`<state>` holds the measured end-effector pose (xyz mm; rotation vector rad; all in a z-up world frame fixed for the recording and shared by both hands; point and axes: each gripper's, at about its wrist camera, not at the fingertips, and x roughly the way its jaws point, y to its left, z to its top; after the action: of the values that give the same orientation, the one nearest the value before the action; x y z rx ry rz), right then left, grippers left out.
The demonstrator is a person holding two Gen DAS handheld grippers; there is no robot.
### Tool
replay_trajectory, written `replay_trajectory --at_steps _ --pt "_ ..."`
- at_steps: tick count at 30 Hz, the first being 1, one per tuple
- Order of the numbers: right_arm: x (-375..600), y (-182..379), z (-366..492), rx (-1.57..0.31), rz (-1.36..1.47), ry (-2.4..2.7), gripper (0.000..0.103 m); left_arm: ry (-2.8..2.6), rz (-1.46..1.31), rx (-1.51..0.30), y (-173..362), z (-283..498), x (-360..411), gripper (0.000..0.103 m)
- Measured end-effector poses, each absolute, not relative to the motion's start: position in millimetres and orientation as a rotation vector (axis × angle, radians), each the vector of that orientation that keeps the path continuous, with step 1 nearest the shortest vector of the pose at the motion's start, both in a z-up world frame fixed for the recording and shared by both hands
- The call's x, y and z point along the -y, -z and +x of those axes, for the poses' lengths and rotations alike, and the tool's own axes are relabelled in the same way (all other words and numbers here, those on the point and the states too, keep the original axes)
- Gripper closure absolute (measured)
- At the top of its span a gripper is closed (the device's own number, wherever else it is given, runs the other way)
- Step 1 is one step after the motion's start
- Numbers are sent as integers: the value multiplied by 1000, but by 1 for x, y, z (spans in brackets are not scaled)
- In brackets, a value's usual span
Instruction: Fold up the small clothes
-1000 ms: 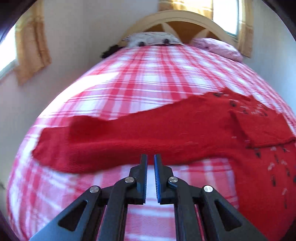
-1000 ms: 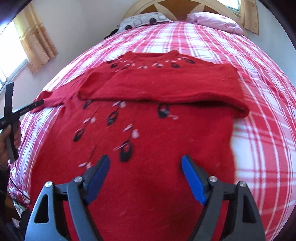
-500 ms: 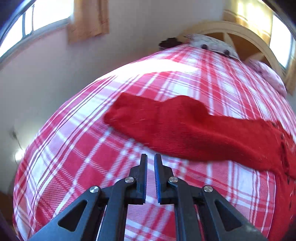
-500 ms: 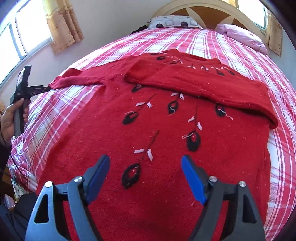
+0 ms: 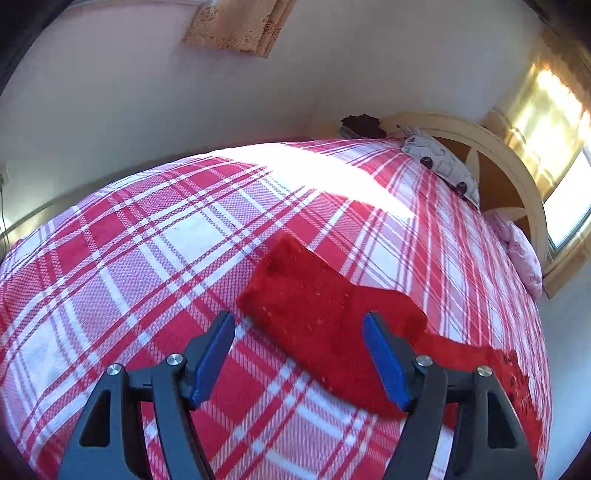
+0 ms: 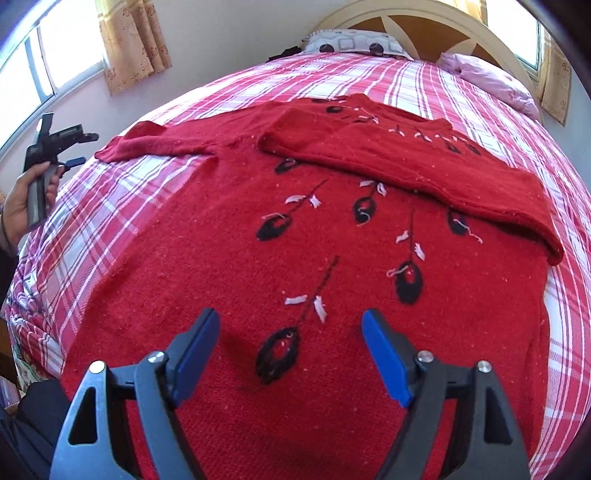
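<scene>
My left hand-held gripper [image 5: 299,354] hung over the cuff end of the red sweater's [image 6: 295,229] outstretched sleeve [image 5: 325,314], its blue jaws opening, the cuff lying in line between them but not pressed by either pad. The sweater lay flat, front up, on the red-and-white checked bed [image 6: 424,81], black leaf motifs showing, its other sleeve [image 6: 406,162] folded across the chest. My right hand-held gripper [image 6: 290,350] stood wide above the lower body of the sweater, holding nothing. In the right wrist view my left hand [image 6: 26,199] gripped its tool at the bed's edge, near the cuff; pillows [image 6: 354,42] rested by the headboard [image 6: 413,14]
</scene>
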<state>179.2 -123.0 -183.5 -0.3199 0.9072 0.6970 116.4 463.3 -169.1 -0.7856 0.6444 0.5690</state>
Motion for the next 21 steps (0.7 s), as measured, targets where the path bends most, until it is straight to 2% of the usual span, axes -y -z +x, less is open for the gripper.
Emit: replay_trajectory --at_steps 9,11,12,13,14,16,21 --pt "120 184 181 -901 -310 -694 21 -592 -808 -696 193 148 -476 32" --pt "119 184 181 -898 -313 -694 21 -603 -805 -709 194 153 -479 57" --pt "119 184 181 -898 -312 -696 21 -605 -817 -721 197 155 -482 81" --pt "119 184 181 -896 -308 -696 21 -613 -835 -730 200 155 -484 88" --pt "120 183 181 -894 -302 -695 21 -607 -841 -725 202 154 -484 88" --pt "123 183 182 -891 -284 -697 21 -611 -813 -733 201 154 -483 98" --pt "125 184 183 -891 -273 -694 21 -567 -884 -632 186 136 -481 99"
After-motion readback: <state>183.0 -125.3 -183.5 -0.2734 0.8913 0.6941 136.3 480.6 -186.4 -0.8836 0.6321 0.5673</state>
